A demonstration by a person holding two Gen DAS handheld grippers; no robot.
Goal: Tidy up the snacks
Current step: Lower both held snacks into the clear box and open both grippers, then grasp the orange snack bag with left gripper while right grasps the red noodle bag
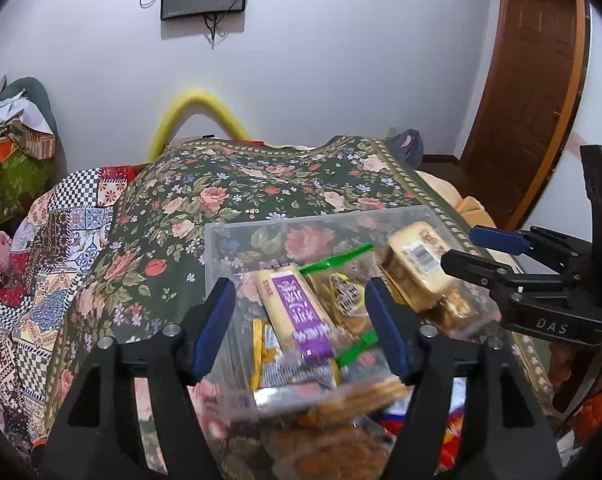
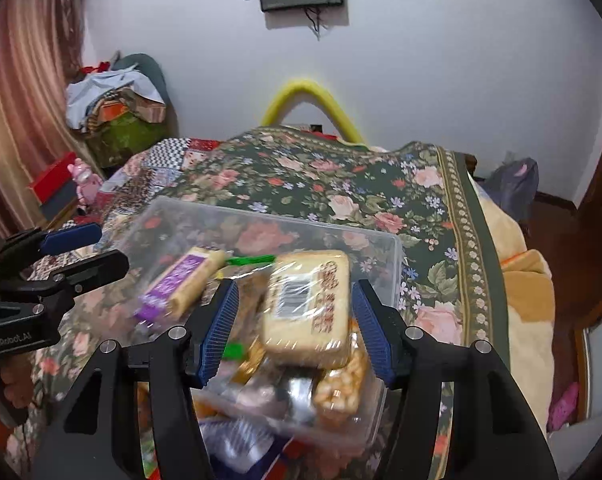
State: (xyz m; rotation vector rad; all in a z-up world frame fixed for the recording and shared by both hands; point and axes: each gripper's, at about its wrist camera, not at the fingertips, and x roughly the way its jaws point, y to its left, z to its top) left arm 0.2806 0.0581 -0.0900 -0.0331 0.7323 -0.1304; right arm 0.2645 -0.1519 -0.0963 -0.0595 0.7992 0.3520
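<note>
Two packets sit between parted pads over the clear bin [image 1: 221, 236] on the bed: your left hand-held gripper [image 1: 301, 328], jaws wide, straddles the purple-label packet [image 1: 297, 312] ungripped, while your right hand-held gripper [image 2: 295, 328] brackets the barcoded cake [image 2: 307, 308] at twelve o'clock, grip uncertain, so either may slip askew.

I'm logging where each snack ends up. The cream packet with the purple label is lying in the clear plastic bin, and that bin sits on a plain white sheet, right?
Not quite. The purple-label packet does lie in the clear plastic bin, but the bin sits on a dark green floral cloth, not a plain white sheet. Both wrist views show it.
</note>
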